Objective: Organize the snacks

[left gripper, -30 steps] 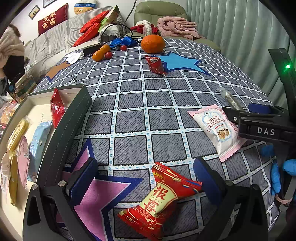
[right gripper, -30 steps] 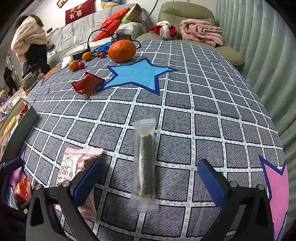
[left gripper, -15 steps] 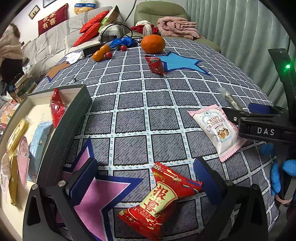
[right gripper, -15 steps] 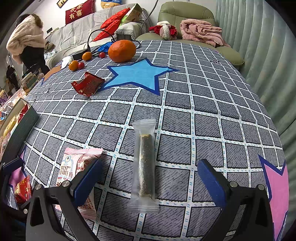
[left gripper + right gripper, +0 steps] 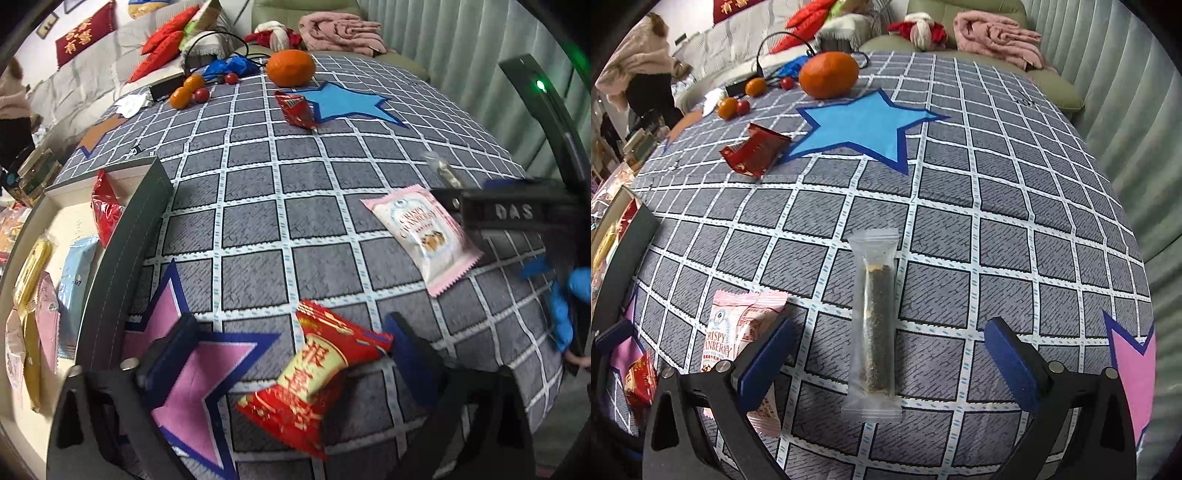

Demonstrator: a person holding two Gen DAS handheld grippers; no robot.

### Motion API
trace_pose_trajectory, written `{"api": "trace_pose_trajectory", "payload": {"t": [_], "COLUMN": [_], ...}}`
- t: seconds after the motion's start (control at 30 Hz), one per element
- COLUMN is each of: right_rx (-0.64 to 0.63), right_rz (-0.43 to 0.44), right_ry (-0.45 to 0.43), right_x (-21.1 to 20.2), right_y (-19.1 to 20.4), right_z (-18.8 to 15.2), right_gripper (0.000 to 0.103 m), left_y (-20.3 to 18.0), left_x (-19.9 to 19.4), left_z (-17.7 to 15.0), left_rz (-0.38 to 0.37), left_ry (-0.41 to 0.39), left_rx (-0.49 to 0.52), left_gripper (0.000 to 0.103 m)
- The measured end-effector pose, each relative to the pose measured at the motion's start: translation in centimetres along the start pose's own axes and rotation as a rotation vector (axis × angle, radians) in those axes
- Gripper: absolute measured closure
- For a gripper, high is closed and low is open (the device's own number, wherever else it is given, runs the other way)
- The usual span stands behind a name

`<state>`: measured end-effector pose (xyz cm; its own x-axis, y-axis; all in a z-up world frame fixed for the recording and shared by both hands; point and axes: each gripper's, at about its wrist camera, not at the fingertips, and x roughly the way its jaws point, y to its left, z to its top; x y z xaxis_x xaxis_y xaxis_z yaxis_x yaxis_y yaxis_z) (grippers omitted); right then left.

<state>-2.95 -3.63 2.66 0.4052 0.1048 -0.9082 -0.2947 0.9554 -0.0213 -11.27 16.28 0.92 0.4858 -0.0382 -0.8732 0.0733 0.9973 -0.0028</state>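
Observation:
My left gripper [image 5: 291,343] is open, its fingers either side of a red and gold snack packet [image 5: 314,376] lying on the grey checked cloth. My right gripper [image 5: 886,347] is open around a clear-wrapped dark snack bar [image 5: 875,325]. A pink Crispy Cranberry packet [image 5: 424,236] lies between the two grippers; it also shows in the right wrist view [image 5: 738,332], partly under my right gripper's left finger. A dark red packet [image 5: 755,153] lies farther back by the blue star. A dark-walled box [image 5: 125,251] at the left holds several snack packets.
A large orange [image 5: 829,74], small oranges [image 5: 727,107] and cherry tomatoes [image 5: 786,83] sit at the far end with a black cable and blue item. A sofa with cushions and a pink blanket [image 5: 993,33] lies beyond. A person [image 5: 639,74] stands far left.
My left gripper has shifted slightly and tilted over the red and gold packet; the view is a little blurred. My right gripper has edged forward over the snack bar. Both stay open.

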Motion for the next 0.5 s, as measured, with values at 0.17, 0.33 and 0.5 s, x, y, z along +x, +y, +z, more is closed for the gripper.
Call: {"api": "trace_pose_trajectory", "payload": {"t": [0.17,0.33,0.5], "right_rx": [0.008,0.069,0.157], "right_rz": [0.039,0.157,0.233], "right_ry": [0.015,0.002,-0.019], "right_x": [-1.1,-2.7,-5.3], "right_y": [-0.1,-1.2,-3.3], "right_z": [0.4,-2.3,-5.3], "right_gripper": [0.083,0.083,0.083], "left_y": [-0.8,0.0,0.6], "left_x": [-0.9,-2.1,-4.2], "left_z": [0.2,-0.5,-0.8], "left_rz": [-0.036,-0.131,-0.131], "left_ry": [0.015,0.026,-0.003], "left_rx": [0.021,-0.041,-0.056], "left_gripper": [0.055,0.055,0.054]}}
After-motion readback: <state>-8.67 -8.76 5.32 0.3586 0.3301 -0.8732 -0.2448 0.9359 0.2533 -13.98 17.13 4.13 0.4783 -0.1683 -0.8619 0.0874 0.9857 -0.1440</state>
